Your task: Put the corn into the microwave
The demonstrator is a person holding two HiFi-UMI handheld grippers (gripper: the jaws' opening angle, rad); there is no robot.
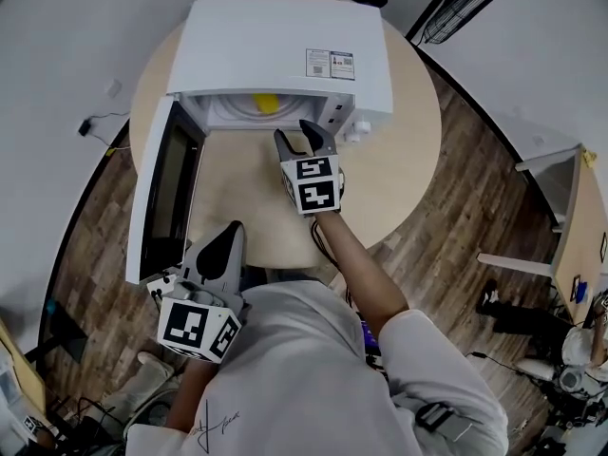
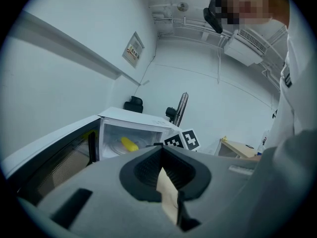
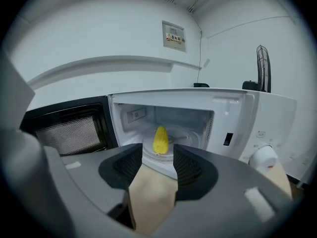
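On the round tabletop (image 1: 399, 169) the white microwave (image 1: 285, 41) stood open. The right tool (image 1: 299, 133) held its jaws apart and empty; the left tool (image 1: 231, 231) was closed on nothing. Straight ahead of the right tool, the short yellow corn (image 3: 160, 139) lay inside the microwave.

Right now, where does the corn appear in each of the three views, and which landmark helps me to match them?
Head view: the corn is at top centre, just inside the microwave.
Left gripper view: left of centre, small, inside the microwave.
Right gripper view: at the centre, inside the microwave.
Shared landmark: the open microwave door, to the corn's left in every view.
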